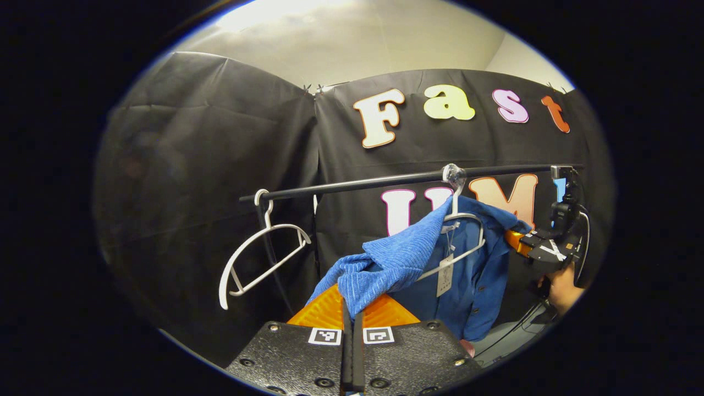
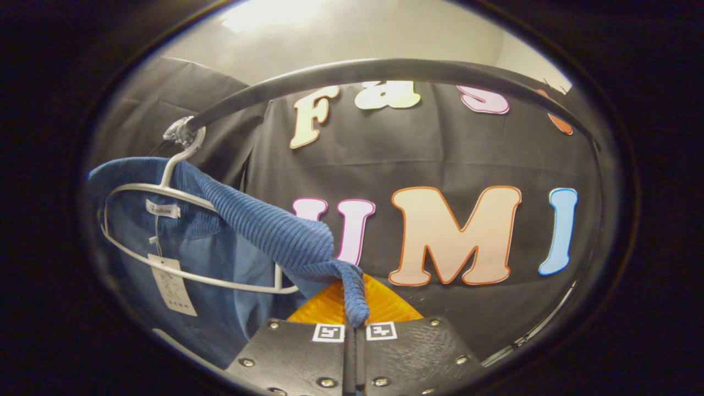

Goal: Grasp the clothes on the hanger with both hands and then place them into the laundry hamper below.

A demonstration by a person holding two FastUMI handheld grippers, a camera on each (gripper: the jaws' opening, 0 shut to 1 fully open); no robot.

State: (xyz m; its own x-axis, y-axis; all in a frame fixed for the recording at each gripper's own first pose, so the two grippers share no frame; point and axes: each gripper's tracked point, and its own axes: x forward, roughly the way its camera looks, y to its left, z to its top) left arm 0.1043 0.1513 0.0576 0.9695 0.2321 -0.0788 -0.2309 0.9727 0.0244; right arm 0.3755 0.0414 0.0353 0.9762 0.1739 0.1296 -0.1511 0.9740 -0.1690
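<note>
A blue corduroy shirt point(image 1: 467, 275) hangs on a white hanger point(image 1: 465, 242) from the black rail point(image 1: 385, 180). In the left gripper view, my left gripper point(image 1: 352, 308) is shut on the shirt's left shoulder cloth point(image 1: 379, 269), pulled off the hanger's end. Farther right, the right gripper point(image 1: 520, 239) pinches the other shoulder, with a hand point(image 1: 564, 289) below it. In the right gripper view, my right gripper point(image 2: 355, 308) is shut on a ribbed fold of the shirt point(image 2: 275, 228), which stretches from the hanger point(image 2: 181, 236). A paper tag point(image 2: 173, 286) dangles inside the collar.
An empty white hanger point(image 1: 258, 258) hangs on the rail's left end, beside the rail's black upright point(image 1: 272, 258). The rail point(image 2: 385, 71) arches close overhead in the right gripper view. Black cloth walls close in behind and at both sides.
</note>
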